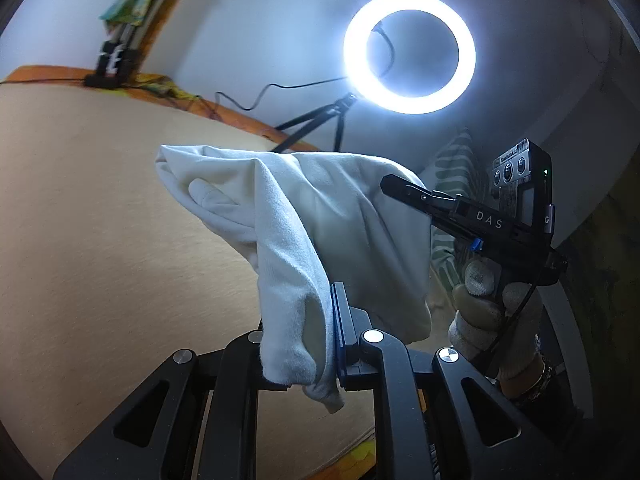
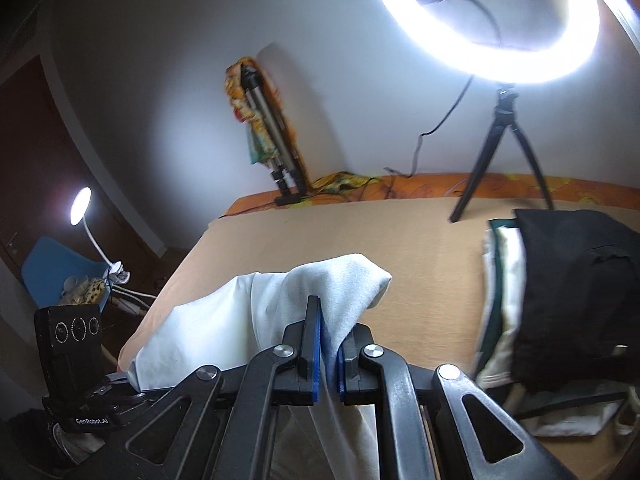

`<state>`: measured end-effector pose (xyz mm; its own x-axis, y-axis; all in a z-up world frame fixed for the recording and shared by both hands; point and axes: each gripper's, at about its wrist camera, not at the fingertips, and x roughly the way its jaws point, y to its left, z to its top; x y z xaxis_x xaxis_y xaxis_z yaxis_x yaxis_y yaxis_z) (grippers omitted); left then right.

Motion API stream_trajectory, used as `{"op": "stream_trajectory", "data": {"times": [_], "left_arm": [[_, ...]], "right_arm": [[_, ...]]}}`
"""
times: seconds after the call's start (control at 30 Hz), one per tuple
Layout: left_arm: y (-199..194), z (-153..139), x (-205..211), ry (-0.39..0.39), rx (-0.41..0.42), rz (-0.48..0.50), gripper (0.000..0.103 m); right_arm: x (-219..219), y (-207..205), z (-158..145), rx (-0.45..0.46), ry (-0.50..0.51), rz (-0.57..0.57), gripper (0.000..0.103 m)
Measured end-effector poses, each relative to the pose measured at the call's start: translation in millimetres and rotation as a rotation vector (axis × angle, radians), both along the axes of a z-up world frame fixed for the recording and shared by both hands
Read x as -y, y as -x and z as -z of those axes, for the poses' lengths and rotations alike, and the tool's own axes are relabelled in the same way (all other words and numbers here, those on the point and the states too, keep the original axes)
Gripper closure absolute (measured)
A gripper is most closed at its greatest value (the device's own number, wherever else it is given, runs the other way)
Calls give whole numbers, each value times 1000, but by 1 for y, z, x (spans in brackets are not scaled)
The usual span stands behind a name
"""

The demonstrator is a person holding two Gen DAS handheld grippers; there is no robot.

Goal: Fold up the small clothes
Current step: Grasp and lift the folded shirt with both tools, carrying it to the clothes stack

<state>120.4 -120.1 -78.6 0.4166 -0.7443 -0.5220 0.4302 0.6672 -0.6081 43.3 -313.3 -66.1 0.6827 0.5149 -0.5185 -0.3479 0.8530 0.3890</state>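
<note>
A small white garment [image 1: 288,216] hangs in the air above the tan bed surface [image 1: 100,220], stretched between both grippers. My left gripper [image 1: 320,332] is shut on one edge of it; cloth drapes over and hides the left finger. The right gripper [image 1: 404,186] shows in the left wrist view at the garment's far right, held by a gloved hand [image 1: 488,304]. In the right wrist view my right gripper [image 2: 328,340] is shut on the white garment [image 2: 256,312], with cloth pinched between the blue pads [image 2: 317,344]. The left gripper's camera body [image 2: 72,340] shows at lower left.
A lit ring light [image 1: 408,52] on a small black tripod [image 2: 504,152] stands at the bed's far edge. A stack of clothes topped by a black garment [image 2: 576,300] lies at right on the bed [image 2: 320,232]. A folded tripod [image 2: 268,132] leans on the wall. A desk lamp [image 2: 80,200] stands at left.
</note>
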Motion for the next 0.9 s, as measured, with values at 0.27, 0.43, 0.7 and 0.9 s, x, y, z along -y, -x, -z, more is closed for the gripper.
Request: {"op": "stream_trajectory", "data": {"times": [0.27,0.43,0.7,0.9], "left_arm": [[-20,-21,65,-2,77,87,90],[-29,-24,97,5,94,119,90],[-38,-26,145,-10,133,159,90],[-47,-31,174,-38,175,175,90]], "right_arm": [[75,6,-15,35,4,117,100],[115,3,-23,52,21,177,100],[157,-4,-33,75,81,252,100],[187,-14,-38,92,113,297,100]]}}
